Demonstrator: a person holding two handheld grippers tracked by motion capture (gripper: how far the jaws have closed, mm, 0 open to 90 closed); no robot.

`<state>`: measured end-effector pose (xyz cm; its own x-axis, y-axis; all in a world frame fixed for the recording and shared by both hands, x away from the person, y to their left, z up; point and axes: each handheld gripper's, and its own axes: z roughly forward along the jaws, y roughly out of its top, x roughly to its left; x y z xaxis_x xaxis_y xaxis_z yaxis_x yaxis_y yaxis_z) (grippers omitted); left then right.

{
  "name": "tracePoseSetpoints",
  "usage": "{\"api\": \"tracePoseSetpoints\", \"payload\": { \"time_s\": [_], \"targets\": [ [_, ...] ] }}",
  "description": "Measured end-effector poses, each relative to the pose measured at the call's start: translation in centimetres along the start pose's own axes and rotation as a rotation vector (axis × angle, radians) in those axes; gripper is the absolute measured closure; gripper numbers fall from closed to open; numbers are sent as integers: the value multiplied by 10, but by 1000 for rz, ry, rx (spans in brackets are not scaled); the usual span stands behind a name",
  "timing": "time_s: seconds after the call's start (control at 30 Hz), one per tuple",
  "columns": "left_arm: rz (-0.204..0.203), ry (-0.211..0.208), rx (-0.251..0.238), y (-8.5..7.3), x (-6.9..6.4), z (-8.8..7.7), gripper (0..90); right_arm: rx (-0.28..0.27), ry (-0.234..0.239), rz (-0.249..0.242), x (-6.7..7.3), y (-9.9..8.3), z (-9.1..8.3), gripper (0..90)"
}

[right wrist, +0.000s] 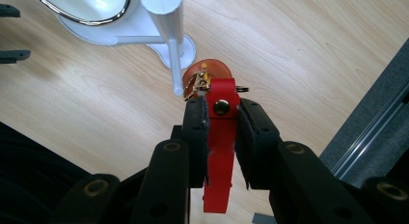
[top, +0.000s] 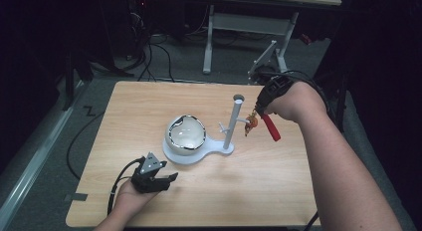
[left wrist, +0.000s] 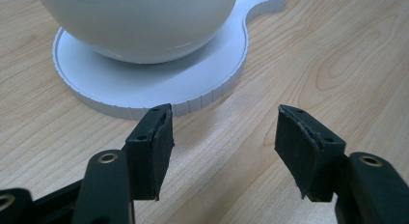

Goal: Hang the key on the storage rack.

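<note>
A red leather key strap (right wrist: 219, 156) with a brass snap, a gold clasp (right wrist: 200, 83) and an orange charm (right wrist: 214, 69) is pinched between the jaws of my right gripper (right wrist: 221, 110), which is shut on it. The clasp sits right at the tip of a side peg (right wrist: 176, 69) on the white post (top: 233, 124); whether it is hooked over the peg I cannot tell. In the high view my right gripper (top: 260, 111) is just right of the post, with the strap (top: 271, 127) trailing below it. My left gripper (top: 168, 180) rests low on the table, open, nothing between its jaws (left wrist: 224, 137).
The post rises from a white figure-eight base (top: 181, 156) that carries a white bowl (top: 185, 134) with a chrome rim. The base's ribbed edge (left wrist: 144, 96) lies just beyond my left jaws. Bare wooden tabletop (top: 259, 186) spreads in front. Table legs and cables stand beyond the far edge.
</note>
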<state>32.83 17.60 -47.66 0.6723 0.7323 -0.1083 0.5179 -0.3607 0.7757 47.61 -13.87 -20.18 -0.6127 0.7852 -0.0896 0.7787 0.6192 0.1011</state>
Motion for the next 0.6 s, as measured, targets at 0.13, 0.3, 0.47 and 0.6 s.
{"api": "tracePoseSetpoints", "payload": {
  "time_s": [0.13,0.3,0.47,0.6],
  "targets": [
    [0,-2,1,0,0,0,390,1,-7,-7,5,1,-1,750],
    [0,-4,-3,0,-1,0,390,-3,-10,-11,10,1,-4,749],
    [4,-5,2,0,-2,0,390,-4,-14,-17,14,3,-4,749],
    [6,-7,0,0,-2,1,390,6,-18,-20,17,5,-1,749]
  ]
}}
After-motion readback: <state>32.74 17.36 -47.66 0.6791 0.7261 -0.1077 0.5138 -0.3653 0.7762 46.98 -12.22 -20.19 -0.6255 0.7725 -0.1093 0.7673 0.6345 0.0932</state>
